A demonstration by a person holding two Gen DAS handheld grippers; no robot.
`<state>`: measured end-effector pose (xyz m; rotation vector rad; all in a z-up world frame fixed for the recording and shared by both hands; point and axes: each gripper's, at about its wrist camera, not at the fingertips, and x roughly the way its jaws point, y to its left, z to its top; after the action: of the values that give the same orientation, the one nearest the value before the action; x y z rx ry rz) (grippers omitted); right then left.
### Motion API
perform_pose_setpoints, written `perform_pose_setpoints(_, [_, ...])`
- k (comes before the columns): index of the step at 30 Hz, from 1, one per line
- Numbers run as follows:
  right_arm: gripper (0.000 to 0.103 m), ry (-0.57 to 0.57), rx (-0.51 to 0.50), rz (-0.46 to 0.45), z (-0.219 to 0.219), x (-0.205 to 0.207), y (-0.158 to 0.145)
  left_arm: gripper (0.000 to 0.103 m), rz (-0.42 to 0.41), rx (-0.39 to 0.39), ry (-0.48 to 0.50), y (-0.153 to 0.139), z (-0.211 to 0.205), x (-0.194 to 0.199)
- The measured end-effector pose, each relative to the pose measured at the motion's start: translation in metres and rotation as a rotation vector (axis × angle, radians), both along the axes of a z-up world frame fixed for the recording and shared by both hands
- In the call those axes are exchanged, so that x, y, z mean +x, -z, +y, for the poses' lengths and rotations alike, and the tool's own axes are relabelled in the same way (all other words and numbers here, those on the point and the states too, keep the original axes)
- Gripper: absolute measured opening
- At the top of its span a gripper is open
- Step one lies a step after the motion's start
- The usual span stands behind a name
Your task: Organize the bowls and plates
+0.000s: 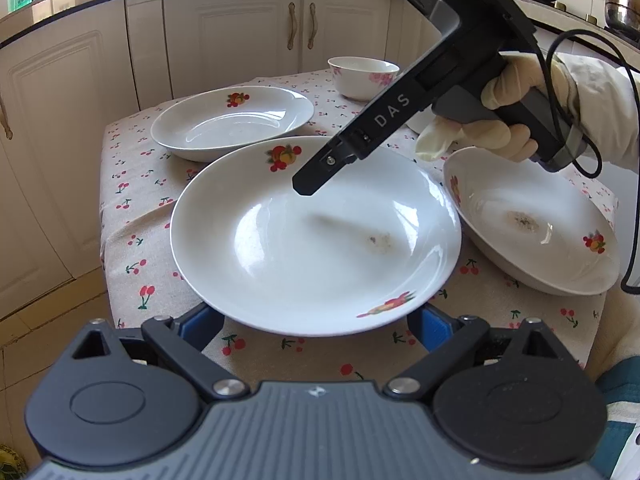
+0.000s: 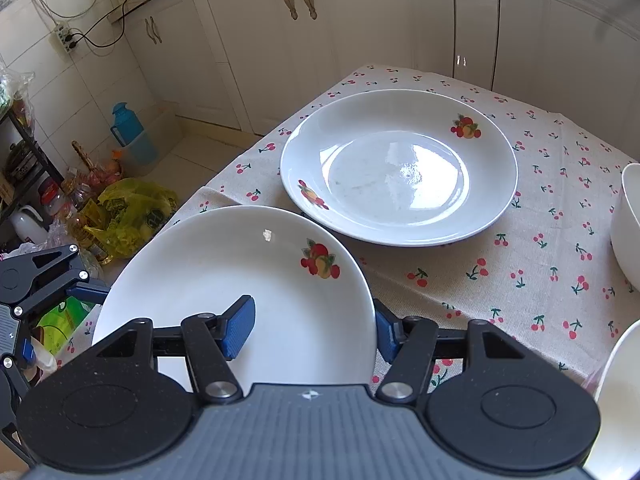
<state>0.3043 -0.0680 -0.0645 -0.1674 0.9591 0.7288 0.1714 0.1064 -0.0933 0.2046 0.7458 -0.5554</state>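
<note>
A white deep plate with fruit prints (image 1: 316,236) (image 2: 240,280) hangs at the near edge of the cherry-print tablecloth (image 1: 132,184). My right gripper (image 2: 312,320) (image 1: 304,188), held by a gloved hand (image 1: 508,80), is shut on its rim. One blue pad (image 2: 240,328) lies inside the plate and the other outside. My left gripper (image 1: 316,324) (image 2: 44,280) stands open and wide, its fingertips tucked under the plate's opposite rim. A second plate (image 1: 232,120) (image 2: 400,168) lies flat farther back. A third, stained plate (image 1: 532,232) sits tilted at the right. A floral bowl (image 1: 364,76) stands behind.
Cream cabinets (image 2: 304,20) surround the small table. On the floor past the table's left edge lie yellow bags (image 2: 132,208), bottles and a blue jug (image 2: 128,132). A steel pot (image 1: 624,4) sits on the counter. A white bowl's side (image 2: 628,220) shows at the right edge.
</note>
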Motion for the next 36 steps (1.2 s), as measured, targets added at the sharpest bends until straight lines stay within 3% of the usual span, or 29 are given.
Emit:
perform_pose_setpoints(5, [0.071,-0.002,0.002,0.008,0.001,0.001,0.0,0.097,0.003,-0.009,0.003,0.0,0.001,0.0])
perform_pose_setpoints(16, [0.102,-0.03,0.001,-0.081,-0.001,-0.023,-0.021,0.098,-0.024,-0.008,-0.038,-0.01,0.007,-0.014])
perform_pose_setpoints(26, [0.103,-0.01,-0.015,-0.214,-0.03,-0.08,-0.051,0.102,-0.048,-0.033,-0.131,-0.032,0.005,-0.043])
perform_pose_setpoints(36, [0.103,0.052,-0.03,-0.265,-0.078,-0.161,-0.05,0.102,-0.095,-0.007,-0.2,-0.04,-0.018,-0.077])
